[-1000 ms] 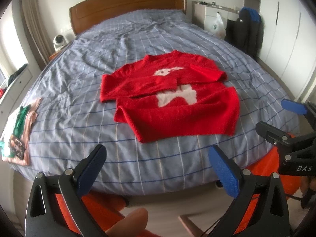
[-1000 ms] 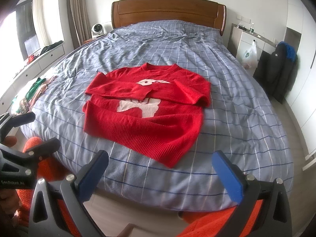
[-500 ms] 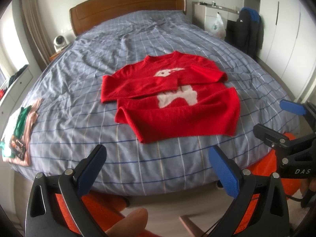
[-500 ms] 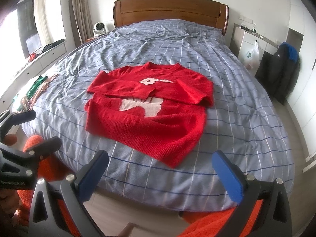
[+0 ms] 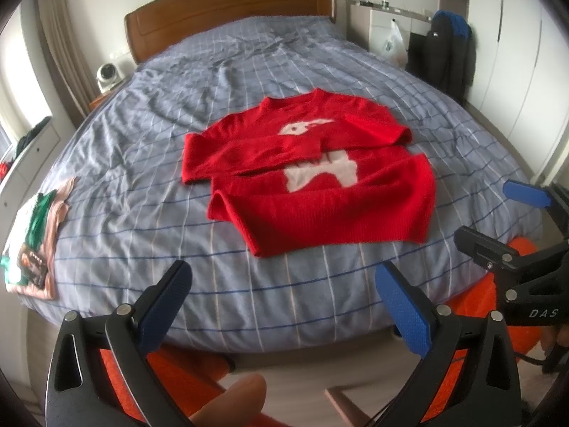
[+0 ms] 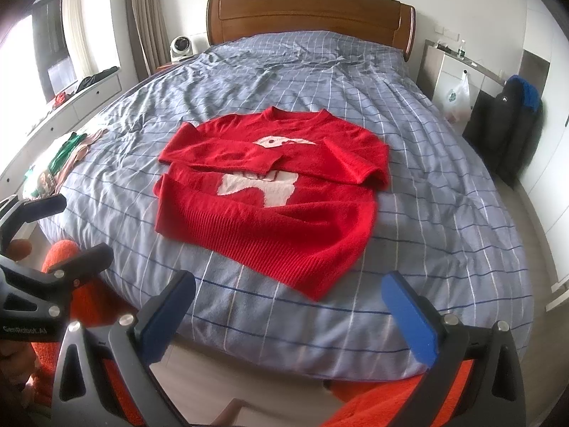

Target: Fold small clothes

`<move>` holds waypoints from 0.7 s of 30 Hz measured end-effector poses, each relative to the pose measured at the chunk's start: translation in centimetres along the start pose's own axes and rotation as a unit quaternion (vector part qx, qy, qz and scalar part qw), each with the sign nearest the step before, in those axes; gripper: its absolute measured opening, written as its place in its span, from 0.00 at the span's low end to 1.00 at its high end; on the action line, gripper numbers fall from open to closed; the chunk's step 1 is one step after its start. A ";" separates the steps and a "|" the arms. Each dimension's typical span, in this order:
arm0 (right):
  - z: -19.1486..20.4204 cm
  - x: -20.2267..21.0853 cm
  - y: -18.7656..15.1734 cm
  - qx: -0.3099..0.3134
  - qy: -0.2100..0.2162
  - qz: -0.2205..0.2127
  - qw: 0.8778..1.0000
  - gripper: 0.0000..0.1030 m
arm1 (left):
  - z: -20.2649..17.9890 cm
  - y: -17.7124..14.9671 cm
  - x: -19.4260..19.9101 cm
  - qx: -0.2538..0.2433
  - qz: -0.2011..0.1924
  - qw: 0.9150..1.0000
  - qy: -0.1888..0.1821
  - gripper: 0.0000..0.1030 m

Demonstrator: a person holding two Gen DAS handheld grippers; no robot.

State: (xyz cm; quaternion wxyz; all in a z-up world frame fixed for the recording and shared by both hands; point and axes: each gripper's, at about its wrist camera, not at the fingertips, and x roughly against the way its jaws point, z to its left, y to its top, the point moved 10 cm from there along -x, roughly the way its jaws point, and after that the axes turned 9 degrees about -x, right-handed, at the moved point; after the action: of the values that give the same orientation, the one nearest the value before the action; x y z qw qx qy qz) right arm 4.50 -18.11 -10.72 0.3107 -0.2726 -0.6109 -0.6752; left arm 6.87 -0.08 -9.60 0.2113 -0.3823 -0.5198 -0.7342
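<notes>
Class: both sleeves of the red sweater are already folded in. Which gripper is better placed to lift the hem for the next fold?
Probably the right gripper: the red sweater has its hem corner pointing almost between its open jaws. The left gripper sits farther back.

Bare checked bedspread (image 5: 284, 284) lies open between the bed's foot edge and the hem of the red sweater (image 5: 320, 192), and wide on both its sides. A small pile of folded clothes (image 5: 33, 245) takes the left foot corner. The right gripper (image 5: 498, 220) hangs off the right foot corner, jaws apart. Headboard (image 6: 309, 17) closes the far end
</notes>
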 end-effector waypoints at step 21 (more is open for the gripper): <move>-0.4 -0.6 -0.2 -0.003 0.001 0.004 1.000 1.00 | 0.0 -0.2 -0.8 0.001 0.009 1.000 -0.001 1.00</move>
State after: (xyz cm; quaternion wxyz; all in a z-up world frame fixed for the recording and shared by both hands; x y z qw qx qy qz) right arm 4.72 -18.41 -11.31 0.3132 -0.2753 -0.6077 -0.6759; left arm 7.22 -0.10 -10.32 0.2176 -0.3877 -0.5170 -0.7314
